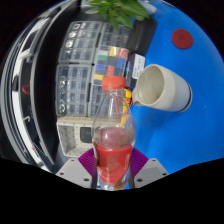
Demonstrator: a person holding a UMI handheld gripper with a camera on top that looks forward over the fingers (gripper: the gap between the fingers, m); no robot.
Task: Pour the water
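Blue tabletop, white storage crates and green foliage behind. Item one: clear bottle, orange cap on, holding red liquid, pinched upright between the tongs. Item two: white cup just beyond, tipped, mouth facing the bottle, contents not visible. Handling advice: uncap, then tilt slowly, neck over the cup's rim

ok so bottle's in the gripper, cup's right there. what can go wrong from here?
1. The cup lies tipped on its side just beyond the bottle, mouth toward it; water poured now would likely run onto the blue surface.
2. The bottle's orange cap looks still on, so nothing pours until it comes off.
3. The gripper holds the bottle low, near its base; tilting a tall bottle from there could let it slip or pivot between the fingers.
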